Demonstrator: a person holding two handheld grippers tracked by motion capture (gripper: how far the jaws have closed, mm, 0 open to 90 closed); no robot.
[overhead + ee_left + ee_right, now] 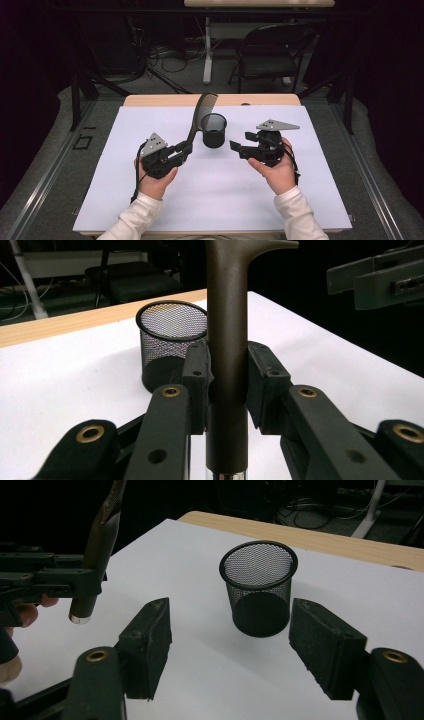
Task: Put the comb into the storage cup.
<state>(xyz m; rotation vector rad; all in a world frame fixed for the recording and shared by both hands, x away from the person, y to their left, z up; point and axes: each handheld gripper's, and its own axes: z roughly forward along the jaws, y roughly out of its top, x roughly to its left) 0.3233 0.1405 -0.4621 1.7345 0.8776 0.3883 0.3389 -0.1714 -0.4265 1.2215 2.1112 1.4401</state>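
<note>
Dark comb (198,117), smooth matte handle with a silvery butt end, fine teeth along the flared top, clamped upright between the pads of the left gripper (186,148), tilted up and away over the sheet. Handle pinched tight on both sides in the left gripper view (227,355), butt poking below the jaws. Just right of the comb, a black wire-mesh cup (214,130), round, open-topped, solid-based, standing upright on the white sheet (150,200) near its far middle; comb and cup apart, not touching. Sheet smooth and matte, spread over a light wooden table (160,100) whose bare strip shows along the far edge. Right gripper (242,143) held in the right hand (278,170) just right of the cup, jaws spread wide with nothing between them, rough black pads (150,640) flanking the cup in the right gripper view (258,587) but short of it. Grey three-cornered plates atop both grippers. Beyond the table, a dark folding chair (267,52), a white table leg (207,50) and loose cables (170,57) on grey floor.
</note>
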